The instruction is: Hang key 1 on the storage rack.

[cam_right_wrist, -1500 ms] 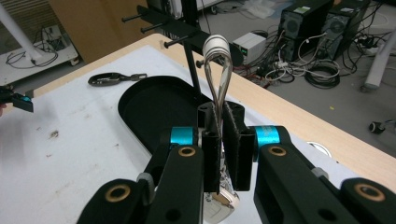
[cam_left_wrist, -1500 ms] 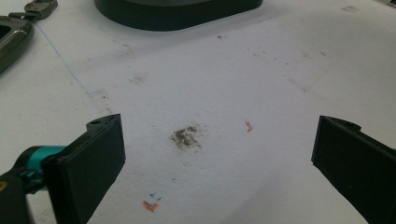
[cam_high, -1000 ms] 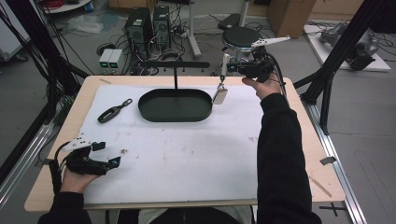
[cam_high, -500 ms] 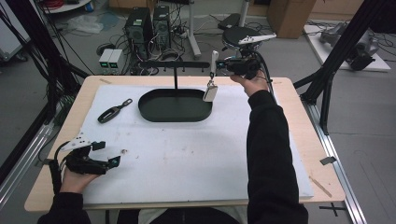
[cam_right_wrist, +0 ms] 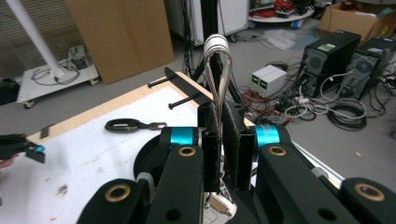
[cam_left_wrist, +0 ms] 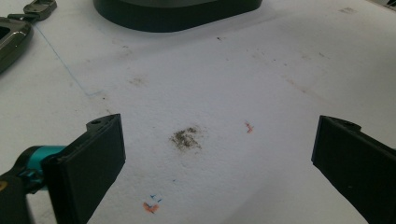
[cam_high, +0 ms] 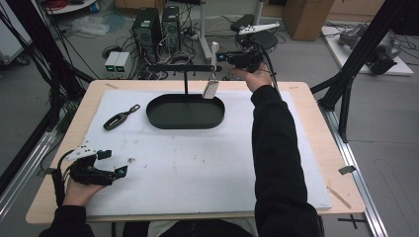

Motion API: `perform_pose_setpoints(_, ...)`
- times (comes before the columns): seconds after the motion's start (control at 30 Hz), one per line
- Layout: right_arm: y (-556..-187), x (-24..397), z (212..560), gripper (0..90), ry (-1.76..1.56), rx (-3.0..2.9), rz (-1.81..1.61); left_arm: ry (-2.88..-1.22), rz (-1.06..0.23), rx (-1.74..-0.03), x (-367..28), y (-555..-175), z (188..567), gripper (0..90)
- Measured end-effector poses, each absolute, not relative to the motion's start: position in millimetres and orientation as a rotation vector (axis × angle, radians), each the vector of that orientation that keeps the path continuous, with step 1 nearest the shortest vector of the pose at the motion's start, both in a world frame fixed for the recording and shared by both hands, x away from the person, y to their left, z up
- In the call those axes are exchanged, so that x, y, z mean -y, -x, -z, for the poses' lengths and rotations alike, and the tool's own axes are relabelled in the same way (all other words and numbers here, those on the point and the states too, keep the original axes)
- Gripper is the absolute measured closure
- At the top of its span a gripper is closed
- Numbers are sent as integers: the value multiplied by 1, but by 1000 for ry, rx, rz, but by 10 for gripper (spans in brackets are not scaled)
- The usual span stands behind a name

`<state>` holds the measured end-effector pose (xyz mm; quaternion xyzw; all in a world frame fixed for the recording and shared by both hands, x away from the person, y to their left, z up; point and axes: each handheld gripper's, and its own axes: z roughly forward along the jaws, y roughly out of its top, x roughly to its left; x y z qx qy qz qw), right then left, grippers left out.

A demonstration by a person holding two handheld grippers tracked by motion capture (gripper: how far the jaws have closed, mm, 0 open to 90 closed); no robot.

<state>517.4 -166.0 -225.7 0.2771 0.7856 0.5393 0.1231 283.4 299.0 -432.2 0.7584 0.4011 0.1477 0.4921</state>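
Above the black tray (cam_high: 163, 118), right gripper (cam_right_wrist: 219, 140) jaws clamping key ring (cam_right_wrist: 217, 70), fob (cam_high: 211, 89) dangling below.

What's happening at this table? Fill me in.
A person works with a hand-held gripper in each hand. The right hand-held gripper is shut on the wire loop of a pale key fob, holding it up by the crossbar of the hanger stand, above the far edge of its black oval tray. The left hand-held gripper rests open and empty on the white mat. A dark key fob lies left of the tray.
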Motion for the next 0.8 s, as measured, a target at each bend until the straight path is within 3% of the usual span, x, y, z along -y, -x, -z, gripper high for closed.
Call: perform_pose_setpoints(0.8,-522,170,223,861,-894,-2205,-1562,-1840,-348,-974,-299,-286,434,32)
